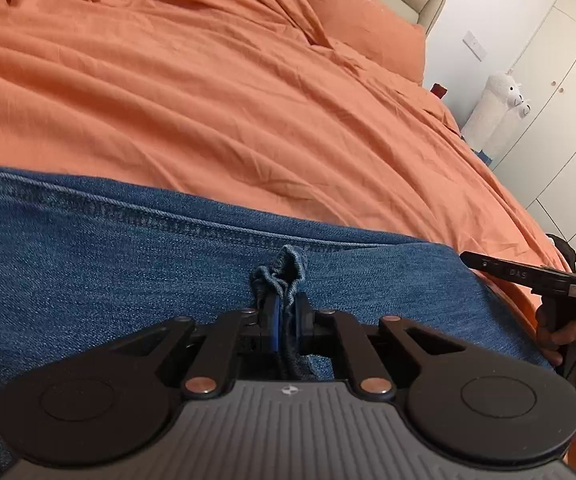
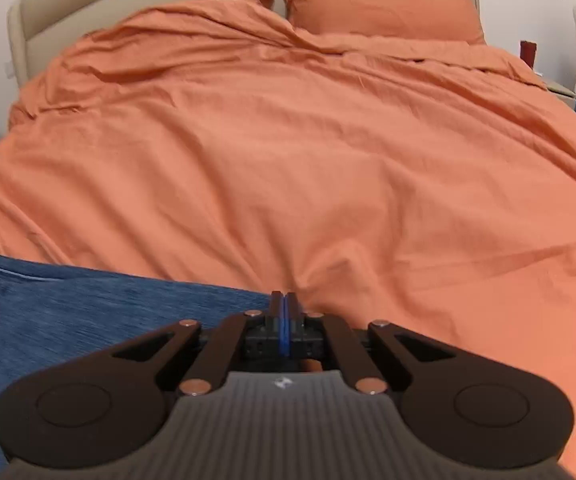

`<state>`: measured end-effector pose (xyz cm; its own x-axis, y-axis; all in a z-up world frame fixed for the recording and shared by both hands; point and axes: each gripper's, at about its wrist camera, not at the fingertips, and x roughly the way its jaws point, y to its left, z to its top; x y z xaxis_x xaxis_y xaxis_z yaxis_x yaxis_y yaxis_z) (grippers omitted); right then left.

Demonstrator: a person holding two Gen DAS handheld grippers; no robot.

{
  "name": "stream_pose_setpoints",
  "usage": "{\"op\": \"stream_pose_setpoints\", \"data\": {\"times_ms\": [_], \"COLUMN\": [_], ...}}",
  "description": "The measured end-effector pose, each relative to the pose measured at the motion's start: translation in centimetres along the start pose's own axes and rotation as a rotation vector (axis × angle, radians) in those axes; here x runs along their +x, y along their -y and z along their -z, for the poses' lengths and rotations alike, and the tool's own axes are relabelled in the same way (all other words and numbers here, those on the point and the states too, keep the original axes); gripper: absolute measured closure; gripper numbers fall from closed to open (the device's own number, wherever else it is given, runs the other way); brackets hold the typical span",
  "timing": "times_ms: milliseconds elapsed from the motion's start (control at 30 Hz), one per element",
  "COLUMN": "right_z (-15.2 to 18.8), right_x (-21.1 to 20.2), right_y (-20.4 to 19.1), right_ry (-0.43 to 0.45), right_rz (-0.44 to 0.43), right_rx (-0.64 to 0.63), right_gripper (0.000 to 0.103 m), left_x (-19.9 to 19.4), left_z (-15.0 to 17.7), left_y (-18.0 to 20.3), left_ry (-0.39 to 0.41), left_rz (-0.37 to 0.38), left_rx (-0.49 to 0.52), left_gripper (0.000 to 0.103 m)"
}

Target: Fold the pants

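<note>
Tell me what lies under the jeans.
The jeans lie on the orange duvet, which shows past their far edge. The left gripper pinches a bunch of denim. Whatever the denim itself covers is hidden.

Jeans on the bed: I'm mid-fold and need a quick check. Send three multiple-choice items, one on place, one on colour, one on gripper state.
1. Where do the jeans lie?
A. on the near part of the duvet
B. on the pillow
C. on the floor

2. What colour is the duvet?
A. white
B. orange
C. grey

3. How is the left gripper?
A. wide open
B. shut on nothing
C. shut on a bunch of denim

Answers:
1 A, the blue cloth lies at the near edge in both views.
2 B, orange in both views.
3 C, puckered denim shows between its pads.
</note>
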<state>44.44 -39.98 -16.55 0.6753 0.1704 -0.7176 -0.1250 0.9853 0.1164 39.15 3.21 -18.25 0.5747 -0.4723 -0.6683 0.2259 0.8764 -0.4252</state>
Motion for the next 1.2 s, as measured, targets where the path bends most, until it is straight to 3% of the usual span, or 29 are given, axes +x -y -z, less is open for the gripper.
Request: {"op": "stream_pose_setpoints", "data": {"times_ms": [100, 233, 467, 633, 733, 933, 1067, 1200], "right_z": [-0.4, 0.1, 7.2, 11.1, 12.3, 11.2, 9.4, 8.2], "right_x": [-0.3, -5.6, -14.7, -15.6, -14.3, -13.4, -16.0, -18.3], "right_y": [0.3, 0.4, -1.4, -2.9, -2.7, -3.4, -4.7, -7.4], "right_ry": [-0.007, 0.019, -0.028, -0.052, -0.097, -0.154, -0.116, -0.091], "right_rz": [0.002, -0.056, -0.121, -0.103, -0.101, -0.067, -0.070, -0.112], "right_rx": [0.012, 0.027, -0.069, -0.133, -0.115, -0.145, -0.174, -0.225], "right_gripper": [0.103, 0.103, 0.103, 0.103, 0.103, 0.103, 0.103, 0.103], "left_x": [-0.3, -3.0, -7.3, -6.3, -5.6, -6.7, -11.7, -18.1], "left_z": [-0.3, -0.6, 2.7, 5.4, 6.2, 5.3, 4.6, 3.3], "left_y": [0.5, 1.6, 6.0, 7.1, 6.3, 6.1, 5.0, 1.0], "left_ry": [-0.011, 0.010, 0.007, -0.050, -0.094, -0.106, -0.041, 0.037], "left_rz": [-0.019, -0.071, -0.058, -0.173, -0.187, -0.190, -0.201, -0.236], "left_rx": [0.008, 0.004, 0.088, 0.155, 0.144, 0.101, 0.073, -0.046], "left_gripper": [0.088, 0.083, 0.082, 0.079, 0.076, 0.071, 0.071, 0.056]}}
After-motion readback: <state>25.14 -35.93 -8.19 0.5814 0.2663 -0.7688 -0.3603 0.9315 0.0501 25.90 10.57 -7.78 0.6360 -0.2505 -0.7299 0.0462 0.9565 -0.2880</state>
